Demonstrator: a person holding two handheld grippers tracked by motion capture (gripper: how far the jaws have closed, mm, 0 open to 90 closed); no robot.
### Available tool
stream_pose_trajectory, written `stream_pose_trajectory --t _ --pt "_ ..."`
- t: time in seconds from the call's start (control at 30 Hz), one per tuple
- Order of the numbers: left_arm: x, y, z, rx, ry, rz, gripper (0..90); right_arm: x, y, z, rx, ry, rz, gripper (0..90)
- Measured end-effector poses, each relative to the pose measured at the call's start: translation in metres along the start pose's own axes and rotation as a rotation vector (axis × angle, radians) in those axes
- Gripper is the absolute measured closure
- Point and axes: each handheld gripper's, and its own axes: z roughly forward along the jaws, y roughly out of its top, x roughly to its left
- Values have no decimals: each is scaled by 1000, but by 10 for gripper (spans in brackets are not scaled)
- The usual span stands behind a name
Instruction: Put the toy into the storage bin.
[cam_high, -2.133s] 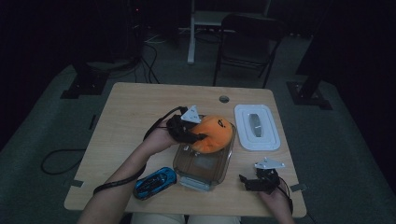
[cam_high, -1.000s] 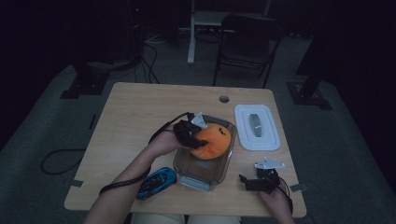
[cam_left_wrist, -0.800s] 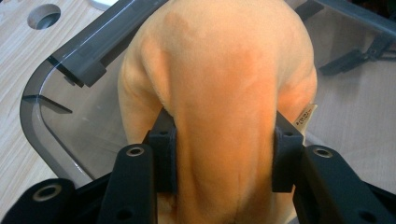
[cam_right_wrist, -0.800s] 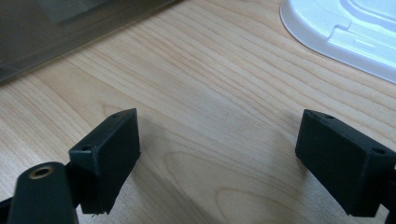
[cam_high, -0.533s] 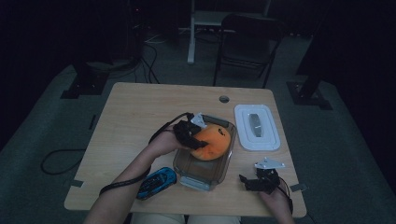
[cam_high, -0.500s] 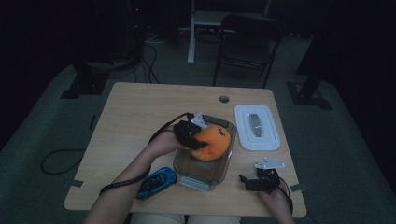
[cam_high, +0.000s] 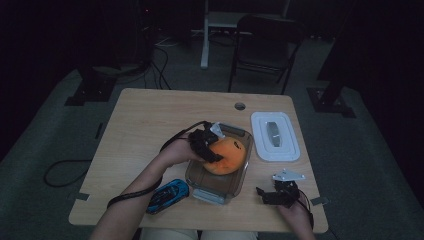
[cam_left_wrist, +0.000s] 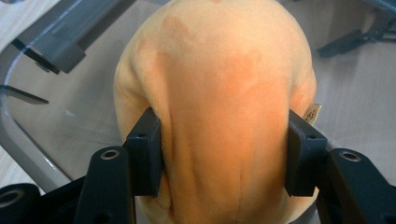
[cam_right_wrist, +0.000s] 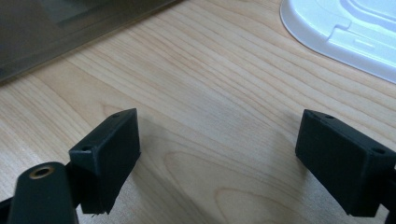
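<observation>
Light wooden table (cam_high: 150, 120) in dark room.

In the left gripper view the orange plush toy (cam_left_wrist: 215, 107) is running past the top and bottom edges, and it is covering most of the clear container (cam_left_wrist: 56, 88) behind it. A small tag (cam_left_wrist: 311, 113) is peeking out at its side; its print is too small to read. In the high view the left gripper (cam_high: 209, 146) is hiding part of the toy. The white lid (cam_right_wrist: 345, 28) is being cut off by the right gripper view's top and right edges.
</observation>
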Motion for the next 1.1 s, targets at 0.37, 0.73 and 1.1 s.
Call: stream_pose_trajectory --t 0.37,0.73,1.1 --pt "1 0 5 26 -9 -4 276 0 0 0 0 0 0 133" --pt "0 1 7 29 -46 -22 187 0 0 0 0 0 0 133" --pt "0 -3 1 2 -63 -61 113 0 0 0 0 0 0 133"
